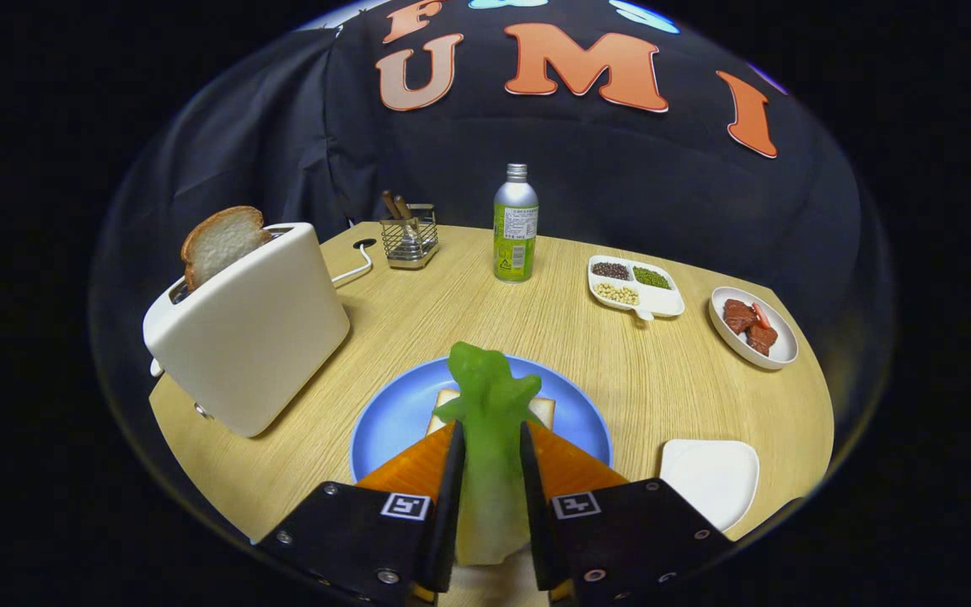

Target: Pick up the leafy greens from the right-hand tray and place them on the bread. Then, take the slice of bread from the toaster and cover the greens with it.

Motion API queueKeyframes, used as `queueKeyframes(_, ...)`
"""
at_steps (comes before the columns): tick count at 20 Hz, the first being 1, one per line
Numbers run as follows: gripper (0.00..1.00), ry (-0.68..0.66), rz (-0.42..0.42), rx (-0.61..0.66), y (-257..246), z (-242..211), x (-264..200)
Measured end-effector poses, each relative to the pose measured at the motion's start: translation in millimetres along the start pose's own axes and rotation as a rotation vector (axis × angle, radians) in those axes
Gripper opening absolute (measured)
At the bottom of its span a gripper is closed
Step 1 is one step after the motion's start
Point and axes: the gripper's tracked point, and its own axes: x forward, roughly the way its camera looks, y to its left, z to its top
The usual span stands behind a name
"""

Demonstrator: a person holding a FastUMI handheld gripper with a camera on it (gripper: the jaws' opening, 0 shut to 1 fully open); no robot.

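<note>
Gripper view: fingers [490, 455] are pinching the leafy greens [488, 405] above the bread [541, 410] on the blue plate [393, 421]; releasing off-centre could drop them beside the bread.

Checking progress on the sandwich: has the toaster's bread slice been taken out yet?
No. The bread slice stands in the toaster, while the gripper holds the leafy greens.

Wooden table [469, 320], toaster [249, 333], bottle [515, 228], plates [393, 421]
</note>
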Motion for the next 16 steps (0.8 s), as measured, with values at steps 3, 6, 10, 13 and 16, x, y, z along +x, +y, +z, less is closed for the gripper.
queueKeyframes(3,0.59,-0.005,-0.009,0.006,-3,0,2)
queueKeyframes(6,0.86,-0.014,-0.03,0.024,-8,2,2)
queueKeyframes(10,0.98,-0.049,-0.047,0.05,-12,15,-4)
queueKeyframes(13,0.98,-0.073,-0.037,0.052,-5,30,-13)
queueKeyframes(16,0.98,-0.112,-0.029,0.039,7,54,-25)
